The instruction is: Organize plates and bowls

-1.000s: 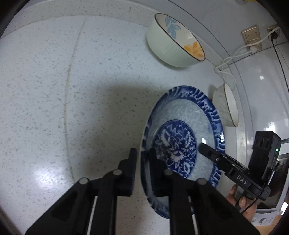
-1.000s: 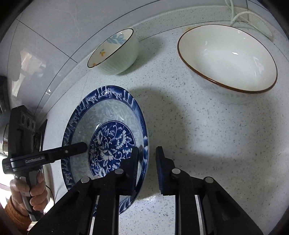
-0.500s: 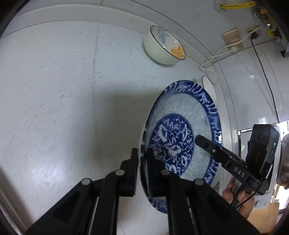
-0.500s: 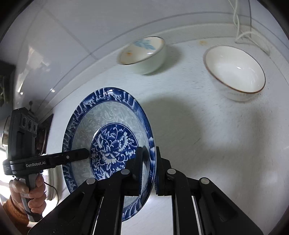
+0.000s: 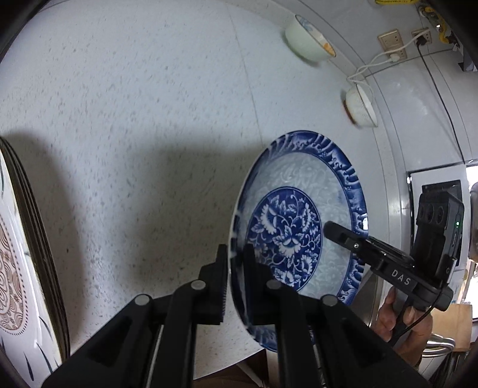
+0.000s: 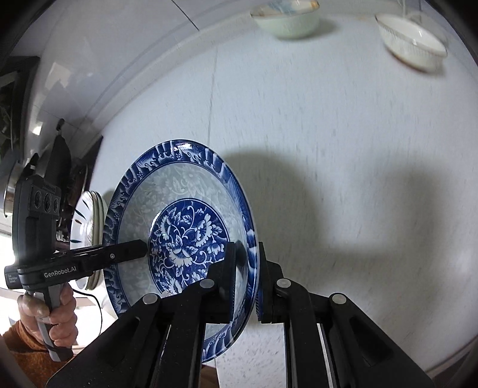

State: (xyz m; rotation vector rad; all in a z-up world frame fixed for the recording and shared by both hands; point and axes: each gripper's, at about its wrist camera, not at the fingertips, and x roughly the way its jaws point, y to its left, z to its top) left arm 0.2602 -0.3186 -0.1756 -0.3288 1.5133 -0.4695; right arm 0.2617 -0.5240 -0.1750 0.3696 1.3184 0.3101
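Above the counter (image 5: 149,104), you hold the plate (image 5: 301,215) clear of the surface, one gripper on each side. Your left gripper (image 5: 236,262) is clamped on the plate's left rim; your right gripper (image 6: 246,268) is clamped on the opposite rim. This two-sided grip probably keeps the wide, shallow plate level and stops it pivoting. A stack of plates (image 5: 27,253) stands left of the plate, the likely destination. Two bowls (image 6: 286,18) sit well beyond the plate, near the wall, apart from each other.

L wrist: close, steep down | R wrist: same | shared: plate (image 5: 301,209)
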